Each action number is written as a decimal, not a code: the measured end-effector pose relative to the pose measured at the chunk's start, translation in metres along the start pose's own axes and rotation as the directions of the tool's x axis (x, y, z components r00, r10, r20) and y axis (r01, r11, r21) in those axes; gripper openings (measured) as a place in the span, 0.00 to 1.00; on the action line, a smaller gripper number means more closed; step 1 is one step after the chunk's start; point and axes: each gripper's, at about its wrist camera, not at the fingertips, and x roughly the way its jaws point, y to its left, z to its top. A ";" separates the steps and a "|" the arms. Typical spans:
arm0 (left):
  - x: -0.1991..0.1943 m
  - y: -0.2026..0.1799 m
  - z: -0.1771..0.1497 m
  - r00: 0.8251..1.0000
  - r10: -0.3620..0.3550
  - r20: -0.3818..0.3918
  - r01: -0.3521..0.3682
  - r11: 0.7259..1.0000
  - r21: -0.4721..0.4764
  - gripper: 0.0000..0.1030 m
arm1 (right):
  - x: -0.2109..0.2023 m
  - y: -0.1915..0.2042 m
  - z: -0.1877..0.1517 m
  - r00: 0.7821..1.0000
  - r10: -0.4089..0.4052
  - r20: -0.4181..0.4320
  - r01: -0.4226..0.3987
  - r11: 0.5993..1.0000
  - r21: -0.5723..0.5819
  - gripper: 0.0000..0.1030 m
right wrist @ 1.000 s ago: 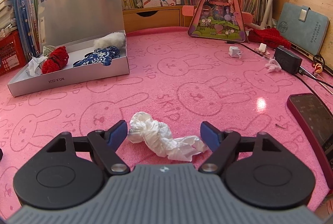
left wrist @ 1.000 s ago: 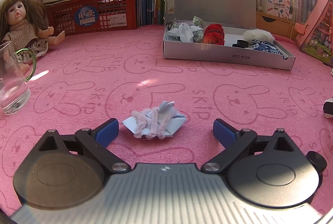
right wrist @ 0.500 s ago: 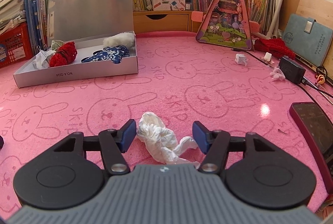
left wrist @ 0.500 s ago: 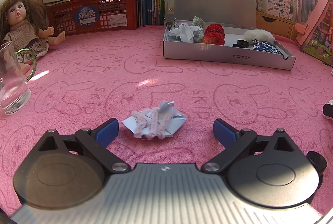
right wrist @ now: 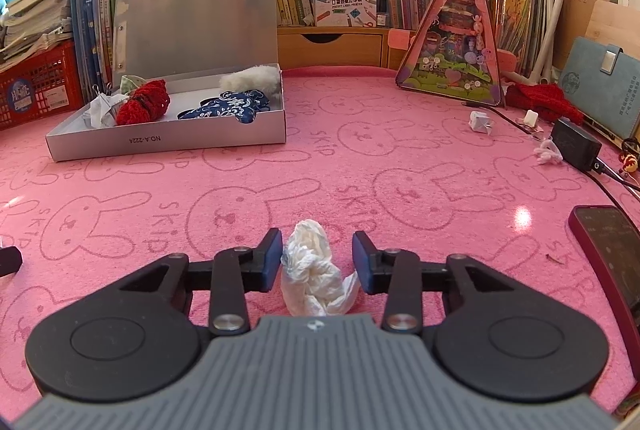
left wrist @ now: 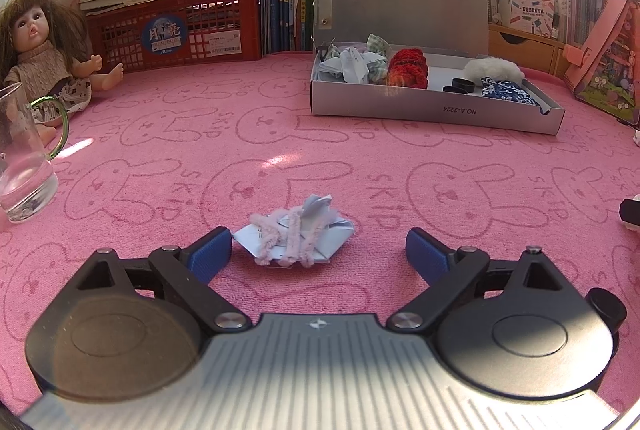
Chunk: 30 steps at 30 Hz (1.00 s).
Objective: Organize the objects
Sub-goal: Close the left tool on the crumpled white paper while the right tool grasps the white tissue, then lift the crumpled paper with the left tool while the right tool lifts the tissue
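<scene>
Between the right tongs (right wrist: 317, 260), whose jaws stand partly open, a twisted wad of crumpled white tissue (right wrist: 314, 276) lies on the pink desk (right wrist: 400, 158), its left side touching one pad. Wide open, the left tongs (left wrist: 319, 253) flank a folded paper bundle (left wrist: 294, 236) (fuzzy pink pipe cleaners across it) without contact.

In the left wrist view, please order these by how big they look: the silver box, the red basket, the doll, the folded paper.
Largest to smallest:
1. silver box
2. red basket
3. doll
4. folded paper, though it lies nearest the camera

Fuzzy pink mat (left wrist: 280, 134) (cloth), crumpled tissue (right wrist: 314, 272)
</scene>
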 end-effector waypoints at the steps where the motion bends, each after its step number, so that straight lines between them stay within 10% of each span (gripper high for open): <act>1: -0.001 0.000 0.000 1.000 0.000 0.005 0.000 1.000 0.003 0.89 | 0.000 0.000 0.000 1.000 0.001 0.000 -0.001 1.000 0.000 0.42; 9: -0.007 -0.002 -0.003 0.999 0.012 0.032 -0.012 1.000 -0.001 0.68 | 0.000 0.000 0.001 1.000 -0.003 0.000 0.003 1.000 -0.002 0.50; 14: -0.008 -0.002 -0.002 0.999 0.012 0.034 -0.012 1.000 -0.005 0.67 | -0.015 -0.002 -0.004 1.000 -0.011 0.029 0.011 1.000 0.012 0.71; 21: -0.008 -0.001 -0.003 0.999 0.009 0.037 -0.009 1.000 -0.009 0.67 | -0.034 -0.008 -0.018 1.000 -0.005 0.002 0.005 1.000 0.011 0.70; 30: -0.008 -0.001 -0.003 0.999 0.010 0.038 -0.010 1.000 -0.008 0.67 | -0.039 -0.017 -0.024 0.999 -0.003 -0.036 0.002 1.000 -0.013 0.35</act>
